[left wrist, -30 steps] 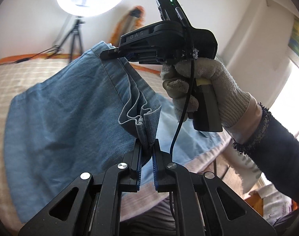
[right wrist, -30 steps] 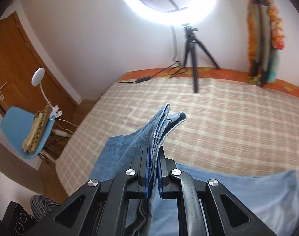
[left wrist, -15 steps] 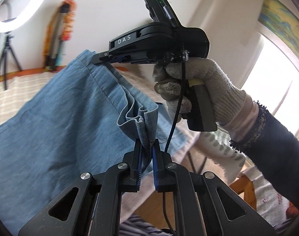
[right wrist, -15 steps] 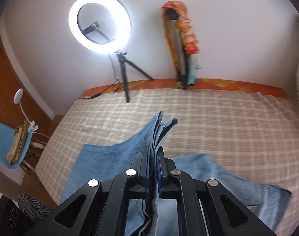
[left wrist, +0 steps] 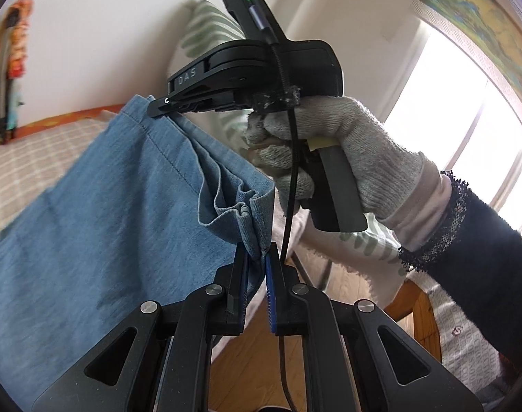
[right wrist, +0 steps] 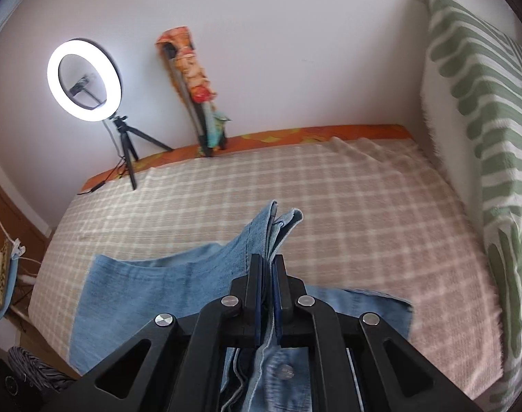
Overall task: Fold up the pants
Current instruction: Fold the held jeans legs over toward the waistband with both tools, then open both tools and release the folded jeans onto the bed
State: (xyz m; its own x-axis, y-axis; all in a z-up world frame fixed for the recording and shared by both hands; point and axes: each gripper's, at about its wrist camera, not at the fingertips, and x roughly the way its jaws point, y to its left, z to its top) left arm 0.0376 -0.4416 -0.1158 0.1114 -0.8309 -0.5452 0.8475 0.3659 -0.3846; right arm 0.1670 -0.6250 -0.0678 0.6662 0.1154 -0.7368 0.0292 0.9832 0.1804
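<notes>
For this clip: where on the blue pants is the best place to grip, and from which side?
Judging by the hold shown, grip the pants at the stitched edge, one corner per gripper, coming in edge-on. The left gripper pinches bunched edge layers; the right gripper clamps the stacked edge. Gripping all layers together should keep them aligned above the bed.

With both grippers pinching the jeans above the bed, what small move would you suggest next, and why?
I would probably carry both grippers forward and down together, to lay the held edge over the part already on the bed. The left gripper and right gripper are each shut on bunched denim, the jeans hang lifted between them, and the lower part lies flat on the blanket.
</notes>
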